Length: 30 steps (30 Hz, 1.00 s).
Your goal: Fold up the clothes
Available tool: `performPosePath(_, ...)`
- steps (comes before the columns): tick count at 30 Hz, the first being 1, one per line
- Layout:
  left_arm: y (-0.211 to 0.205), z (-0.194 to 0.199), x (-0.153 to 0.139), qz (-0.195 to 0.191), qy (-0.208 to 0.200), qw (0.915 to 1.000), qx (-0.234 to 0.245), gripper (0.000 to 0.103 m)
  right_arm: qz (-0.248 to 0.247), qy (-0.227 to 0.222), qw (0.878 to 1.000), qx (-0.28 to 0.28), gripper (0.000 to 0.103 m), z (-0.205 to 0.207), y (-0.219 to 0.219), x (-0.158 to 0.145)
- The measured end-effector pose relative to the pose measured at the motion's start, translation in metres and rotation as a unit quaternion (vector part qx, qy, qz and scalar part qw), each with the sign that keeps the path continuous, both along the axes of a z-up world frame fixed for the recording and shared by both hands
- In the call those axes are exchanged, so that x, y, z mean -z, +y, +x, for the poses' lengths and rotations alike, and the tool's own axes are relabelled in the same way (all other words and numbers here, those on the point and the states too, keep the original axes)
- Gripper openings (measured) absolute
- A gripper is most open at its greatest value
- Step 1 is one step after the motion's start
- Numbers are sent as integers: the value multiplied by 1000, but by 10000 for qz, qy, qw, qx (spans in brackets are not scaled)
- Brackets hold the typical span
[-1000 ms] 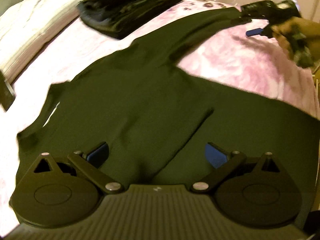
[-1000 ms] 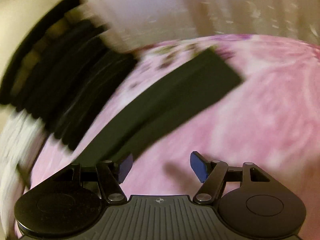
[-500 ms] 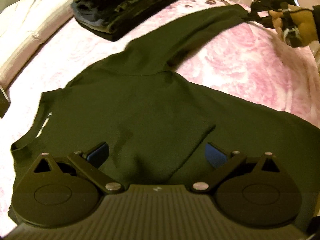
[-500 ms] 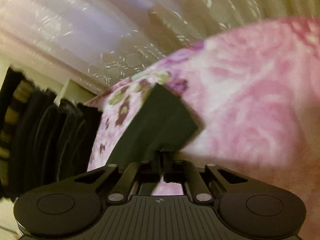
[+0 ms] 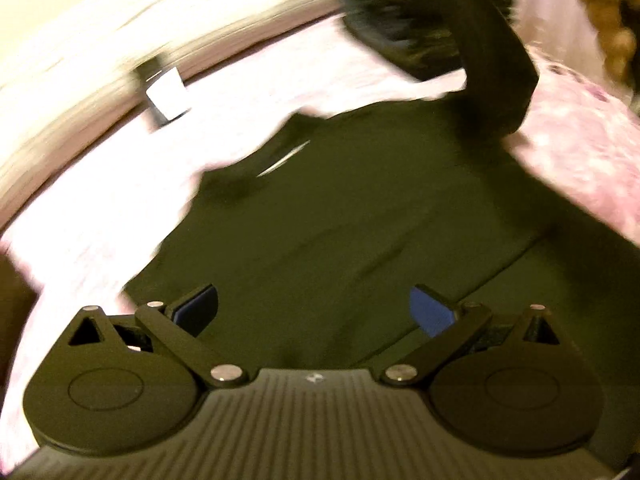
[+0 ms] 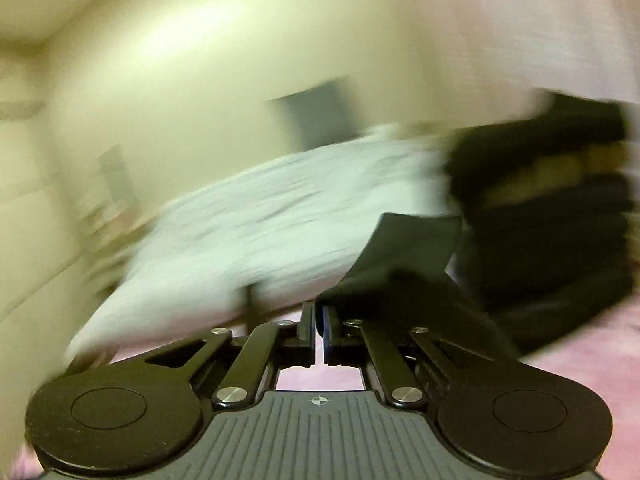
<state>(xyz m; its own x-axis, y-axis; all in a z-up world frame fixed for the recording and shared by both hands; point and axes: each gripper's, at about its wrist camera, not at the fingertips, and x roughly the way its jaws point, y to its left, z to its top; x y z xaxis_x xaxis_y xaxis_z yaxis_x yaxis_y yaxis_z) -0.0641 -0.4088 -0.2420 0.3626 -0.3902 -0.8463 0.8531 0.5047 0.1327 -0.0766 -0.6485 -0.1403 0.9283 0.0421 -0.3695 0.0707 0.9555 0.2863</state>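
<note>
A dark green long-sleeved top (image 5: 340,216) lies spread on the pink bedspread (image 5: 580,152). My left gripper (image 5: 314,310) is open and empty, low over the top's body. My right gripper (image 6: 319,320) is shut on the end of the top's sleeve (image 6: 412,248) and holds it lifted. In the left wrist view the lifted sleeve (image 5: 496,60) rises from the shoulder toward the upper right, where the holding hand (image 5: 612,20) shows. Both views are blurred by motion.
A stack of dark folded clothes (image 6: 560,220) sits on the bed, also visible in the left wrist view (image 5: 400,20). White bedding (image 6: 260,232) lies along the bed's far side. A small white box-like object (image 5: 166,94) sits by the bedding.
My right gripper, shut on the sleeve end, has lifted it off the bed and swung it toward the top's body. My left gripper has swung left, still open over the top.
</note>
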Motion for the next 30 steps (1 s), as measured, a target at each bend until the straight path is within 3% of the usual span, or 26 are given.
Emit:
performPosePath(1, 17, 9, 0, 57, -4, 9999, -135, 101, -204, 173, 9988, -400, 52, 13, 32, 14)
performPosePath(2, 34, 18, 0, 113, -7, 9996, -268, 101, -408, 346, 9954, -799, 73, 27, 64, 29)
performPosePath(3, 48, 26, 1, 172, -12, 9992, -372, 101, -549, 493, 9913, -1090, 73, 36, 88, 40)
performPosePath(6, 77, 51, 3, 118, 34, 9982, -581, 100, -575, 774, 9872, -1271, 73, 33, 110, 59)
performPosePath(9, 98, 76, 6, -2, 106, 9973, -721, 95, -572, 1291, 9843, -1055, 73, 20, 103, 75)
performPosePath(12, 61, 85, 26, 279, -444, 9986, 77, 85, -690, 1792, 9793, -633, 74, 3, 69, 89)
performPosePath(14, 36, 90, 39, 464, -809, 9938, 609, 66, -778, 2080, 9744, -354, 74, -8, 46, 97)
performPosePath(15, 24, 93, 46, 557, -990, 9897, 875, 62, -812, 2181, 9723, -211, 74, -12, 33, 100)
performPosePath(19, -25, 104, 72, 917, -1693, 9624, 1915, 38, -943, 2488, 9636, 262, 74, -30, -14, 116)
performPosePath(25, -50, 99, 101, 1368, -2159, 9218, 2915, 33, -1123, 2689, 9554, 478, 74, -34, -56, 136)
performPosePath(27, -58, 98, 110, 1514, -2307, 9050, 3238, 24, -1182, 2743, 9533, 445, 74, -32, -65, 142)
performPosePath(29, -66, 96, 120, 1657, -2451, 8866, 3556, 4, -1227, 2789, 9514, 442, 78, -33, -71, 146)
performPosePath(30, -70, 95, 125, 1728, -2521, 8768, 3713, 4, -1240, 2804, 9508, 452, 81, -33, -73, 147)
